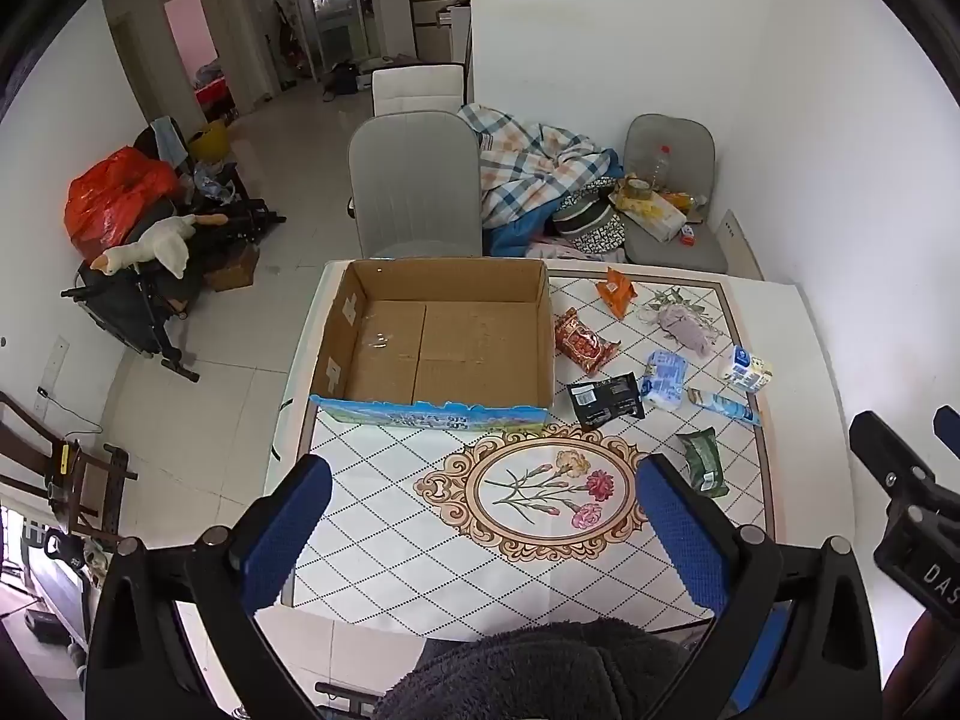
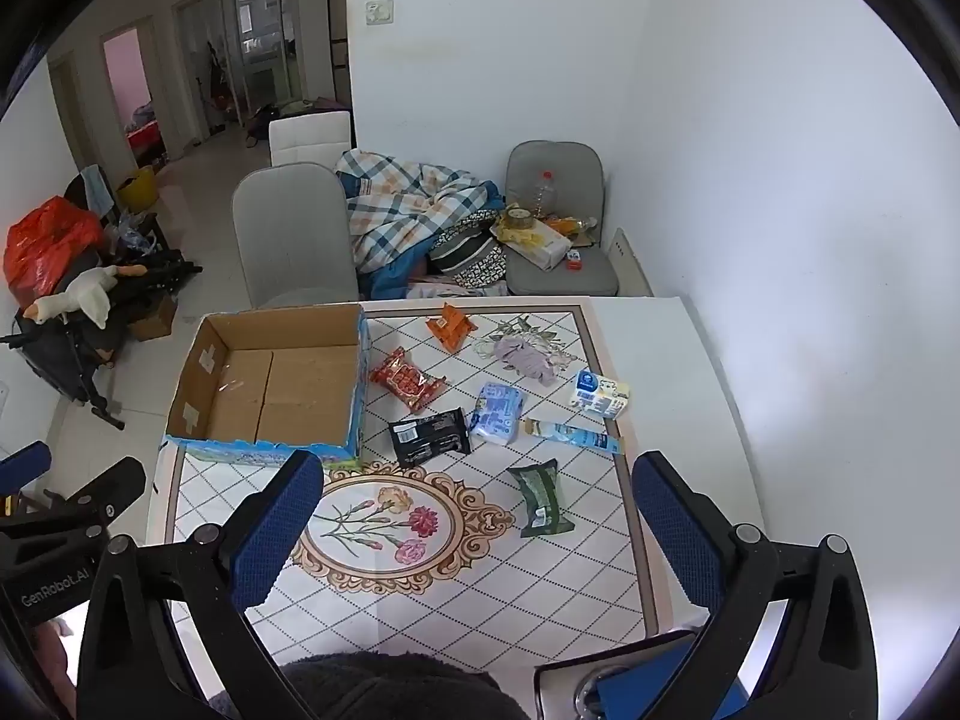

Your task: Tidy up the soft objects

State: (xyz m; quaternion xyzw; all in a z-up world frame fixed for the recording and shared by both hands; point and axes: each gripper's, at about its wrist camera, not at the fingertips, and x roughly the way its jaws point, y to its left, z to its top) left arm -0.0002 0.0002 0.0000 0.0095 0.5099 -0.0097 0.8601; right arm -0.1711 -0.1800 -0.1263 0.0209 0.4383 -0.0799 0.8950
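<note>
Nearest, both grippers hang spread and empty over the counter: left gripper, right gripper. Beyond lie the green pack, black pack and blue pack, right of the empty box. Only the right view shows a chair edge below.

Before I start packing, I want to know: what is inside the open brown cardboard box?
The open brown cardboard box holds nothing: only its bare taped floor flaps show. The inner face of its near wall is hidden.
</note>
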